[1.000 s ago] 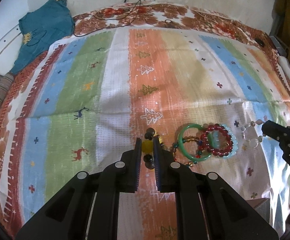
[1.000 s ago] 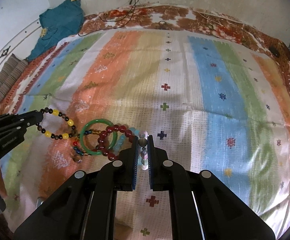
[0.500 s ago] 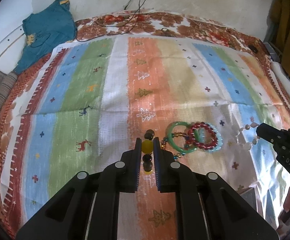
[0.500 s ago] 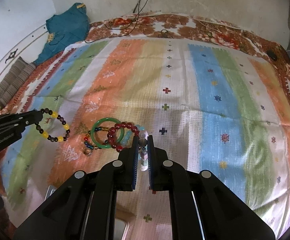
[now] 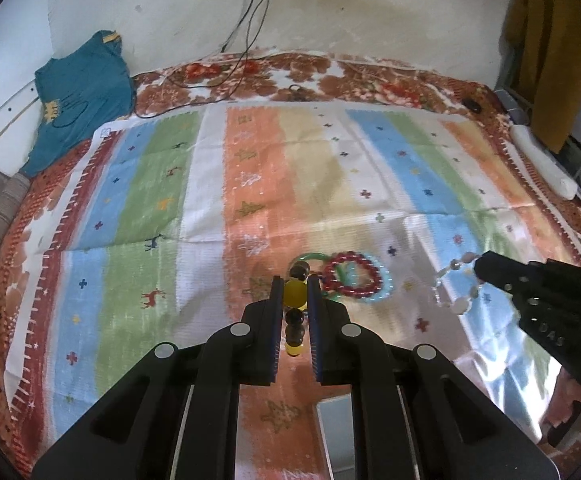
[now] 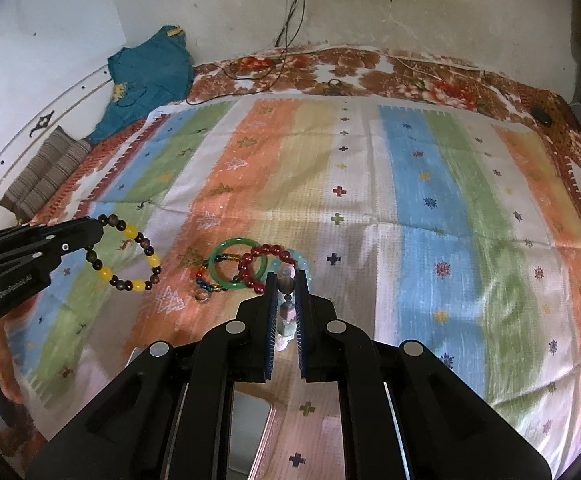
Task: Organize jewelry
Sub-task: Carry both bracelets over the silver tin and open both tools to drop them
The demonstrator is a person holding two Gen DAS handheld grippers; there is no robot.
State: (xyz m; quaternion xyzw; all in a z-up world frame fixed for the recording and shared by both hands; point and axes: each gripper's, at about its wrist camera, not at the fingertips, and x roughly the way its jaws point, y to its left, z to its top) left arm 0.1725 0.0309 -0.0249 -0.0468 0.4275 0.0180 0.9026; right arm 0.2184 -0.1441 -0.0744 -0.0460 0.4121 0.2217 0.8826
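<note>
Since both bracelets already hang clear of the bed, we judge handling from how they dangle. The left hand-held gripper point(image 5: 294, 300) is pinched on the yellow-and-brown bead bracelet point(image 6: 124, 254), its pads squeezing one yellow bead, with the rest of the loop drooping freely below the jaws. The right hand-held gripper point(image 6: 286, 292) is pressed together on the pale bead bracelet point(image 5: 456, 284), clamping a darker bead while the pinkish ones hang under it.

We'd say both are light and floppy: strung beads, no stiffness in the loop, so it swings with any jerk. Beads are round, hard and glossy, so likely slippery between flat pads; a grip on a single bead can roll out. Better to take hold across the string between two beads, or squarely over one bead's middle as seen here.

Still on the striped bedcover point(image 6: 430, 208), just ahead of the right gripper, lies the cluster: green bangle point(image 6: 226, 248), dark red bead bracelet point(image 6: 262, 252) overlapping it, and a light blue bracelet point(image 5: 384, 280) partly under the red one. A small multicolour bead string point(image 6: 204, 278) with a ring point(image 6: 201, 297) lies touching the bangle's near-left edge. The bangle looks rigid, smooth, maybe brittle; we'd pinch its rim, not drop it. The overlapping pieces may drag each other when lifted.

A wooden surface point(image 6: 282, 432) shows below the grippers; we cannot tell what it is.
</note>
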